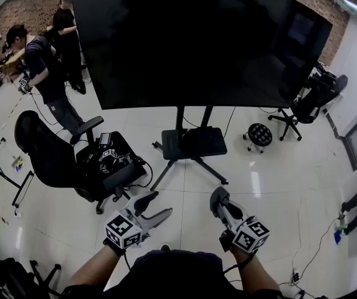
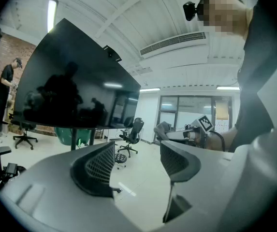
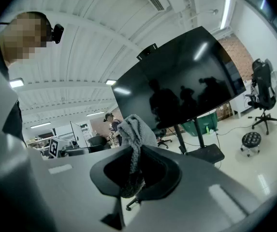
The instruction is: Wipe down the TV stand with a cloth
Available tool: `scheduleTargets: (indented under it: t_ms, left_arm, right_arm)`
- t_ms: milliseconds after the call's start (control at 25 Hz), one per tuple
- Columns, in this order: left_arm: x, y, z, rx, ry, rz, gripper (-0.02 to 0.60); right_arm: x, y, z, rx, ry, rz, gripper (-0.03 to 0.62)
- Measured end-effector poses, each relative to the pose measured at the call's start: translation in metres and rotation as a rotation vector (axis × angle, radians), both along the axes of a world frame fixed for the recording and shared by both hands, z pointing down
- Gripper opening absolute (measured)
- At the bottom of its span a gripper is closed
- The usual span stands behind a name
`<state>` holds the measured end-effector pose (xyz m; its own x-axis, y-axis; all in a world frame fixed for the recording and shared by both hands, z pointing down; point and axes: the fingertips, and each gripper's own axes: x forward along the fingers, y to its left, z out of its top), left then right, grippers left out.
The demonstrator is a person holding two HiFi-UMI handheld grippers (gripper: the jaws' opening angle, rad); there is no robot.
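The TV stand (image 1: 194, 143) is a black rolling frame with a low shelf, holding a big dark screen (image 1: 197, 42); it stands on the tiled floor ahead of me. My right gripper (image 1: 220, 202) is shut on a grey knitted cloth (image 3: 134, 129), which bunches up above the jaws in the right gripper view. The stand's shelf (image 3: 205, 153) shows there, well beyond the cloth. My left gripper (image 1: 162, 204) is open and holds nothing; its fingers (image 2: 95, 168) stand apart over bare floor. Both grippers hover near my body, short of the stand.
A black office chair (image 1: 53, 157) with gear piled beside it stands left of the stand. A small round stool (image 1: 259, 134) and another chair (image 1: 306, 104) are on the right. Two people (image 1: 44, 67) work at the back left. Cables trail across the floor.
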<state>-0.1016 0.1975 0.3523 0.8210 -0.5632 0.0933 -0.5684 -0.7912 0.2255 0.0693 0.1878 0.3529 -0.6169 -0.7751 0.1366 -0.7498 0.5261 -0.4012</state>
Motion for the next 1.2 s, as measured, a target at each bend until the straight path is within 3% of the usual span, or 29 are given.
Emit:
scheduleTargets:
  t_ms: [240,600,880,1200]
  left_arm:
    - [-0.019,-0.020,0.007,-0.018,0.019,-0.020,0.316]
    - [-0.015,-0.069,0.028,-0.046,-0.004,-0.004,0.315]
    - [-0.011,-0.143,0.046,-0.079,-0.023,-0.046,0.316]
    - [0.001,-0.242,0.098,-0.182,0.002,-0.090,0.316]
  right_arm:
    - [-0.017,-0.030,0.016,-0.013,0.043,-0.017,0.023]
    - [-0.020,-0.115,0.050,-0.038,0.111,-0.036,0.025]
    - [-0.015,-0.220,0.092,-0.057,0.157,-0.039,0.025]
    - [-0.024,-0.363,0.157,-0.084,0.230,-0.064,0.025]
